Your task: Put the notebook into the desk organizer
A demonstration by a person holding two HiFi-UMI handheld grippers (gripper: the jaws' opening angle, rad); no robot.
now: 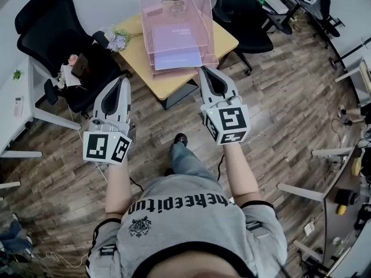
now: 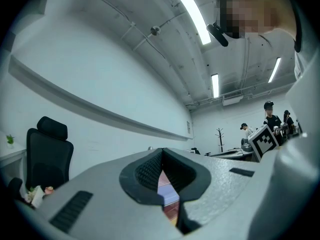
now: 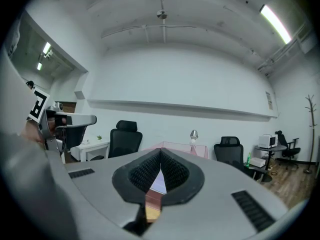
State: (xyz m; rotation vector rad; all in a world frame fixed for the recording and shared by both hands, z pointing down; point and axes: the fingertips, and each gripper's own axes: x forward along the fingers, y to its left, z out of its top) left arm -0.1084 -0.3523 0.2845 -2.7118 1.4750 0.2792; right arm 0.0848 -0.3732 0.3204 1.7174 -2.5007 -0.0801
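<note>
Both pairs of jaws are pressed together at the tips, and neither pinches anything. Starting at the left of the head view, we see a black office chair (image 1: 55, 30) beside a white desk (image 1: 20, 106). A small bunch of flowers (image 1: 119, 39) sits at the left corner of the yellow desk (image 1: 139, 54).

Our left gripper (image 1: 123, 81) is held in the air in front of that desk, apart from it. The left gripper view shows that gripper (image 2: 162, 156) closed, with only a sliver of pink and purple visible through the gap behind its tips.

On the middle of the yellow desk stands the pink see-through desk organizer (image 1: 206, 16). The purple notebook (image 1: 174, 42) lies flat inside it.

Our right gripper (image 1: 204, 71) is raised near the organizer's front right corner; we cannot tell from above whether they touch. In the right gripper view, that gripper (image 3: 161, 155) is shut and empty, and the organizer's pink wall (image 3: 200, 150) shows beyond it. A second black chair (image 1: 246, 10) stands behind the desk, at the right.
</note>
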